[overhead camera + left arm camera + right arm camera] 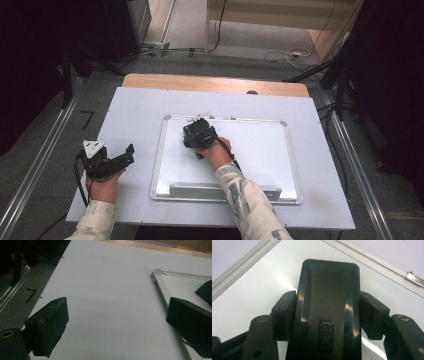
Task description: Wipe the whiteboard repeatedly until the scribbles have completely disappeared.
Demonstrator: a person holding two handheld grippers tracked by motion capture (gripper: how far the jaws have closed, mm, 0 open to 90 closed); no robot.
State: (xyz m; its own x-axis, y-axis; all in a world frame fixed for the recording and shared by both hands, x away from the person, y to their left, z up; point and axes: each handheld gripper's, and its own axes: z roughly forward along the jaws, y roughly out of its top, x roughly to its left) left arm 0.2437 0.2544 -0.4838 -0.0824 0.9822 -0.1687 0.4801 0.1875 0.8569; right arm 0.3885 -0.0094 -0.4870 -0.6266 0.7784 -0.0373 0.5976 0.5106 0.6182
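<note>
A white whiteboard [260,150] with a silver frame lies flat in the middle of the table. My right gripper [194,132] rests over its upper left part. In the right gripper view my right gripper [328,313] is shut on a black eraser [328,290], one pad pressing on each long side, and the eraser lies on the board's surface. My left gripper [129,155] sits on the table left of the board, held in a hand. In the left gripper view my left gripper [117,322] stands open with bare table between its pads [50,325].
The board lies on a pale sheet covering the table [135,110], with a wooden edge [215,82] at the far side. A pen ledge [220,191] runs along the board's near frame. A metal clip [414,277] sits on the far frame. Floor rails and cables surround the table.
</note>
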